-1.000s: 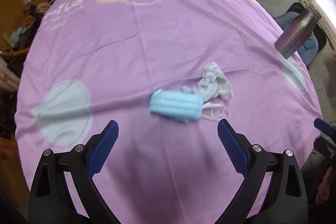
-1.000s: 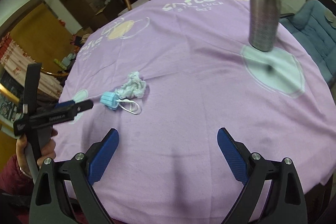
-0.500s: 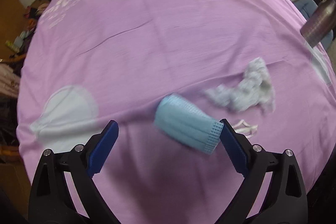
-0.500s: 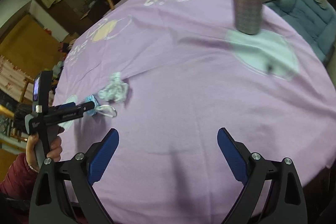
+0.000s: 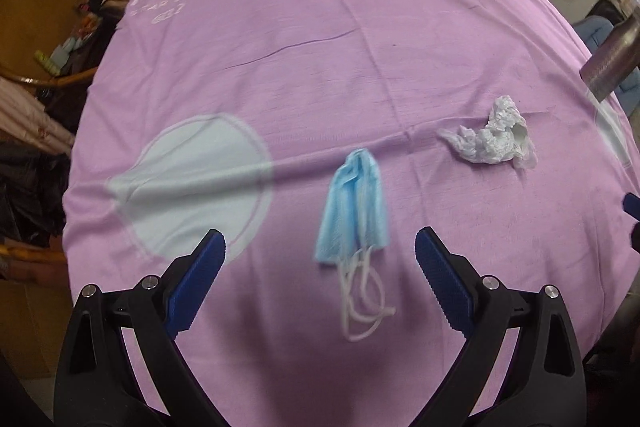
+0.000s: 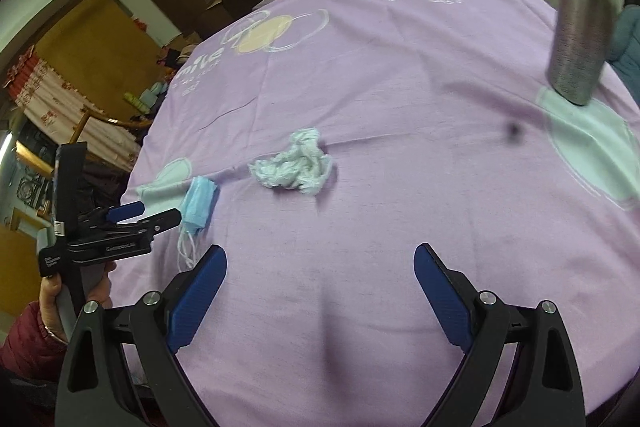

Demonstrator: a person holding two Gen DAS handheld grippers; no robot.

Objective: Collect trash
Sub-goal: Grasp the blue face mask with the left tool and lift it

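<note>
On the table [image 5: 360,67], covered with a purple cloth, your left hand-held gripper [image 5: 320,259] stands with its jaws wide apart, and it holds nothing. The blue face mask [image 5: 354,203] lies folded at 12 o'clock, just ahead of the fingertips, with its white ear loops [image 5: 362,299] between the two blue pads. The crumpled white tissue [image 5: 490,139] rests at 2 o'clock, apart from the mask. Your right hand-held gripper [image 6: 320,275] is also spread open and empty; from it the tissue lies at 12 o'clock, and a metal bottle [image 6: 580,27] stands upright at 2 o'clock.
</note>
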